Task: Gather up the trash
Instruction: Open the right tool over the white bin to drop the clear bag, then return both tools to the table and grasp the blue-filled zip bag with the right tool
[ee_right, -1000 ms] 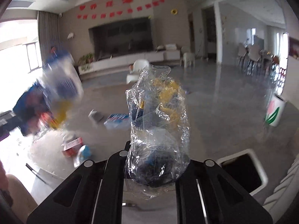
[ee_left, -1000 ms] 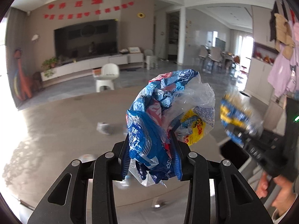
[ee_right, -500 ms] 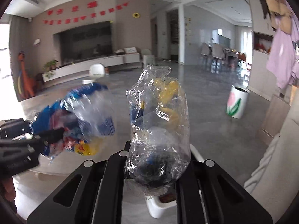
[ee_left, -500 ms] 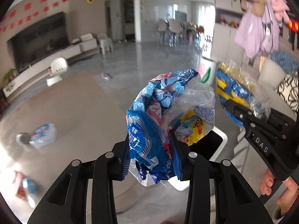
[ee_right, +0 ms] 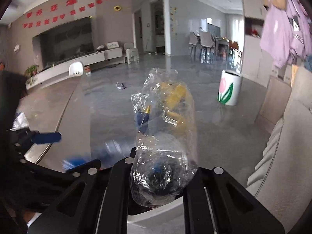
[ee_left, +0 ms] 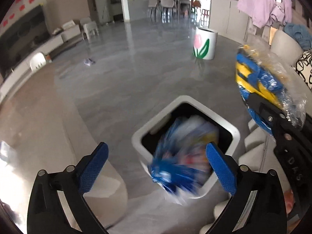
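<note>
Left gripper (ee_left: 156, 159): jaws spread wide — blue wrapper bundle (ee_left: 181, 159) blurred, loose between them, over the bin.
Right gripper (ee_right: 158, 177): clamped on clear wrapper (ee_right: 165, 128).
Bin (ee_left: 230, 128): directly below both grippers.

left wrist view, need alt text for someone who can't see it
The left gripper has its jaws wide open, and a motion-blurred blue snack wrapper bundle is dropping into the white square trash bin below. At right, the right gripper holds a clear plastic bag of blue and yellow wrappers above the grey floor.
</note>
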### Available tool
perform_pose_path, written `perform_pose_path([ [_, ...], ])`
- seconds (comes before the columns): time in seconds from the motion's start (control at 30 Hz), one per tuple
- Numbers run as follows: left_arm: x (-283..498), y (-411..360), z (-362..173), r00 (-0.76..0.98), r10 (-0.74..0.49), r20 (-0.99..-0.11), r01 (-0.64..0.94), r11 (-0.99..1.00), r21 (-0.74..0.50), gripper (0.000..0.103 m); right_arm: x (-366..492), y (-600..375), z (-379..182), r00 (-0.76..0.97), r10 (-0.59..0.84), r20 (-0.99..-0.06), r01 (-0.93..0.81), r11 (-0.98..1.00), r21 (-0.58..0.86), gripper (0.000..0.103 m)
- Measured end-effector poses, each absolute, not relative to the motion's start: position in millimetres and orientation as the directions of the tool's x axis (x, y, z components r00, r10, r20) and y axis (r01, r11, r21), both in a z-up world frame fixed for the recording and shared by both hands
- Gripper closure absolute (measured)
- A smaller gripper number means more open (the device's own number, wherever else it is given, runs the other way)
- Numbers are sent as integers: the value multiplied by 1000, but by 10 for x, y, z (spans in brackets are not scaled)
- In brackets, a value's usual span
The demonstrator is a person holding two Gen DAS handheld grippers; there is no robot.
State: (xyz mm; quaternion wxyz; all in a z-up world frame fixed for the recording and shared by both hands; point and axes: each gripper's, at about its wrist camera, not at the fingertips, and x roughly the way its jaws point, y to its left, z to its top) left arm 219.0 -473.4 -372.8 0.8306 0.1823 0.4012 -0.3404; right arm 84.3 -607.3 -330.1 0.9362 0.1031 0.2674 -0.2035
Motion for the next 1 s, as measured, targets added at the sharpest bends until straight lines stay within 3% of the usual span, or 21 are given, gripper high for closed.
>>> perform_pose_path([
  [0.17,2146,-4695,-3656,513,-397,-761,684,725,83,5,878,-6133,-3356,763,-315,-564,441,892,98,91],
  [0.3,2047,-4509,-3458,623,-377,-685,634,756,161,5,1004,-6085,-3440,760,-257,-597,404,907,123,90],
  [0.5,2044,-4192,-3185,703,-357,-615,559,813,166,5,1180,-5965,-3564,746,-240,-622,364,928,78,85],
  [0.53,2030,-4079,-3145,714,-348,-607,544,822,169,5,1222,-5971,-3588,747,-219,-628,348,933,88,76],
  [0.57,2025,-4033,-3111,721,-341,-603,535,827,173,5,1257,-5991,-3623,748,-204,-631,337,937,97,51],
  [0.63,2021,-3920,-3058,737,-323,-593,512,840,179,5,1245,-5984,-3618,766,-202,-610,331,938,105,15],
  [0.67,2027,-3857,-3040,739,-317,-594,506,844,179,5,1211,-5972,-3601,776,-222,-591,342,935,98,7],
  [0.87,2021,-3525,-3008,764,-242,-598,440,873,209,5,1137,-6054,-3572,793,-194,-577,348,922,169,5],
  [1.0,1960,-3135,-2938,784,-186,-592,385,894,229,5,1084,-5987,-3505,806,-239,-542,356,927,119,5],
])
